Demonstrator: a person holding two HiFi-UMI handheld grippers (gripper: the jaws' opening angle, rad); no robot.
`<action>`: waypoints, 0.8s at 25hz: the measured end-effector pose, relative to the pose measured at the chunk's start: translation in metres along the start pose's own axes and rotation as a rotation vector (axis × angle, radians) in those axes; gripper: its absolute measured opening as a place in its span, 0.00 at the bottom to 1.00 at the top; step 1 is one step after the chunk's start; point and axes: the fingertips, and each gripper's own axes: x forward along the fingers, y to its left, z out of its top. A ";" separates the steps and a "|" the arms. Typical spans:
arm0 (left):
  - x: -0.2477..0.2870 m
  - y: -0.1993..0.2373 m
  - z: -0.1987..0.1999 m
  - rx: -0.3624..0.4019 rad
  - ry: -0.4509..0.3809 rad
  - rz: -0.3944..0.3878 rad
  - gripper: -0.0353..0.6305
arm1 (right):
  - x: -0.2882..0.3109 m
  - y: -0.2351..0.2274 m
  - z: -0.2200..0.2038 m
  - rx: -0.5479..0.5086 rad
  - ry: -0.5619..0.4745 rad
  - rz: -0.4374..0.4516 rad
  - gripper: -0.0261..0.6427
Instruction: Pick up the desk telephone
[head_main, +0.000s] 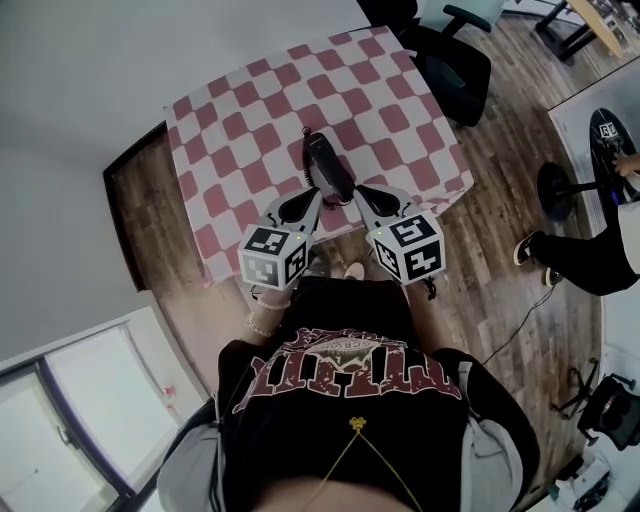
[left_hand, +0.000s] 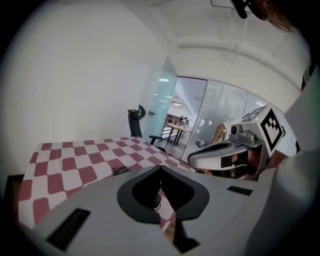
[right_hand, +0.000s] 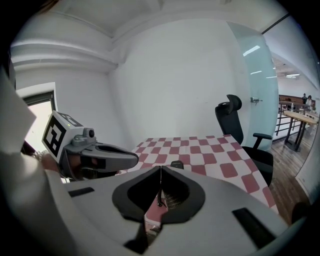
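The black desk telephone (head_main: 328, 168) lies on the table with the red and white checked cloth (head_main: 250, 120), close to the near edge. Both grippers hang over that edge and point at the telephone from either side. My left gripper (head_main: 318, 196) has its jaws together with nothing between them, just left of the telephone's near end. My right gripper (head_main: 359, 192) is shut and empty too, just right of it. In the left gripper view the shut tips (left_hand: 160, 167) hide most of the telephone (left_hand: 119, 170). In the right gripper view the telephone's top (right_hand: 176, 164) shows above the shut tips (right_hand: 160, 167).
A black office chair (head_main: 450, 65) stands at the table's far right corner. A person (head_main: 590, 260) is at the right, beside a round black stand base (head_main: 558, 190). White walls run along the table's far and left sides. The floor is wood.
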 end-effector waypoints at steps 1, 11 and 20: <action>0.002 0.006 0.001 0.002 0.006 -0.004 0.06 | 0.005 -0.002 0.002 0.001 0.004 -0.005 0.07; 0.019 0.059 0.002 -0.012 0.061 -0.039 0.06 | 0.061 -0.009 -0.001 0.017 0.098 -0.025 0.07; 0.017 0.091 -0.020 -0.063 0.102 -0.082 0.06 | 0.105 -0.023 -0.021 0.029 0.205 -0.086 0.07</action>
